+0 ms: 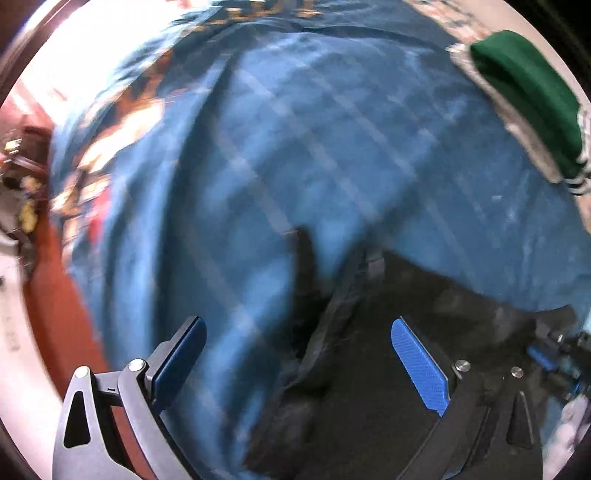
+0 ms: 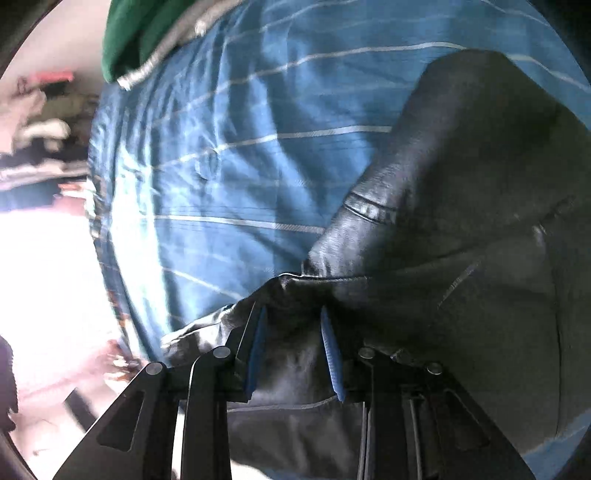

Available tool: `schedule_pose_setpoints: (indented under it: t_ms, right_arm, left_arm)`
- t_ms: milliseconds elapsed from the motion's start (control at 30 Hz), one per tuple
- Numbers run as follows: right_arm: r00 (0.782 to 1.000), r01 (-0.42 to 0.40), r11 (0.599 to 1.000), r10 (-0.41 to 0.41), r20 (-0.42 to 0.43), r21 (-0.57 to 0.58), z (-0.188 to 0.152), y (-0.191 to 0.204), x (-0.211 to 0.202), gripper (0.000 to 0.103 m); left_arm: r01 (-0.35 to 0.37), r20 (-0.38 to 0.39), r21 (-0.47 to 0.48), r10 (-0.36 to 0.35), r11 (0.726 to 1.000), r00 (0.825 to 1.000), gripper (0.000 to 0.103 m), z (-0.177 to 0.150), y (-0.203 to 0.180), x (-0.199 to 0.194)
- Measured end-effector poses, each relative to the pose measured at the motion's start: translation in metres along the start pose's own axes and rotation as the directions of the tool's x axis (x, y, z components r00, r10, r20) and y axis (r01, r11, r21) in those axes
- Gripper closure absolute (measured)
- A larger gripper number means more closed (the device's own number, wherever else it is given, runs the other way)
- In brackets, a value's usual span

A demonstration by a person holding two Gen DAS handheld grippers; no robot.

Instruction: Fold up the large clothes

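A black leather-like jacket (image 2: 461, 229) lies on a blue striped bedsheet (image 2: 229, 155). My right gripper (image 2: 293, 332) is shut on a bunched edge of the jacket, which fills the gap between its blue pads (image 2: 330, 354). In the left wrist view the jacket (image 1: 388, 387) lies dark at the bottom right on the same sheet (image 1: 295, 147). My left gripper (image 1: 295, 354) is open, with its blue pads (image 1: 421, 365) wide apart above the jacket's edge and holding nothing. The view is blurred.
A green cushion with a grey border (image 1: 532, 96) lies at the far edge of the bed, also in the right wrist view (image 2: 136, 33). A red-brown floor (image 1: 59, 302) lies left of the bed. A clothes pile (image 2: 40, 129) lies at left.
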State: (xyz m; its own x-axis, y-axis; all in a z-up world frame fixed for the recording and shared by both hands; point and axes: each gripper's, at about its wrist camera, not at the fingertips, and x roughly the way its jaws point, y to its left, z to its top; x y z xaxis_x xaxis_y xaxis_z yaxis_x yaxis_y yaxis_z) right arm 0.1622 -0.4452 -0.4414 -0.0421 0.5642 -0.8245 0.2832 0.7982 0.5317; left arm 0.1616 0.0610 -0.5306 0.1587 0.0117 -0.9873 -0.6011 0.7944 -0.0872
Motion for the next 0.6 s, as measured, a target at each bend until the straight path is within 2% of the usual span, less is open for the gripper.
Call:
schedule_pose_setpoints:
  t_ms: [33,100,133,167,200,233,367,500,533,600]
  right_arm:
    - [1.000,0.003,1.000,-0.004,0.015,0.020,-0.006,-0.009,-0.012,0.071]
    - [0.999,0.010,0.999,-0.012,0.043,0.045,-0.014,-0.024,-0.027,0.070]
    - [0.998,0.010,0.998,-0.014,0.061,0.064,-0.021,-0.035,-0.038,0.070]
    - [0.997,0.007,0.997,-0.013,0.075,0.080,-0.025,-0.042,-0.045,0.070]
    - [0.996,0.006,0.995,-0.014,0.087,0.095,-0.030,-0.049,-0.054,0.070]
    - [0.994,0.007,0.993,-0.019,0.103,0.115,-0.035,-0.058,-0.064,0.070]
    - [0.989,0.009,0.990,-0.030,0.148,0.138,-0.038,-0.069,-0.080,0.070]
    - [0.979,0.037,0.997,-0.049,0.196,0.065,-0.018,-0.056,-0.079,0.070]
    - [0.974,0.054,0.998,-0.060,0.216,0.035,-0.008,-0.050,-0.076,0.070]
    - [0.958,0.165,0.986,-0.159,0.239,-0.006,0.013,-0.039,-0.063,0.071]
  left_arm:
    - [0.019,-0.008,0.021,-0.018,1.000,1.000,0.000,0.003,-0.008,0.006]
    - [0.012,-0.013,0.087,-0.011,0.996,1.000,0.002,0.009,-0.031,0.019]
    - [0.009,0.004,0.125,-0.009,0.992,1.000,0.007,0.011,-0.041,0.023]
    - [-0.028,0.030,0.163,0.023,0.986,0.999,0.046,0.011,-0.050,0.026]
    - [-0.066,0.050,0.209,0.057,0.976,0.997,0.075,0.011,-0.059,0.029]
    - [-0.101,0.063,0.232,0.089,0.967,0.994,0.093,0.012,-0.063,0.031]
    - [-0.088,0.072,0.223,0.074,0.971,0.995,0.094,0.014,-0.055,0.035]
    - [-0.096,0.072,0.254,0.080,0.962,0.994,0.093,0.009,-0.053,0.038]
    - [-0.099,0.073,0.259,0.083,0.961,0.994,0.093,0.008,-0.052,0.038]
    - [-0.100,0.067,0.269,0.085,0.958,0.994,0.093,0.008,-0.054,0.040]
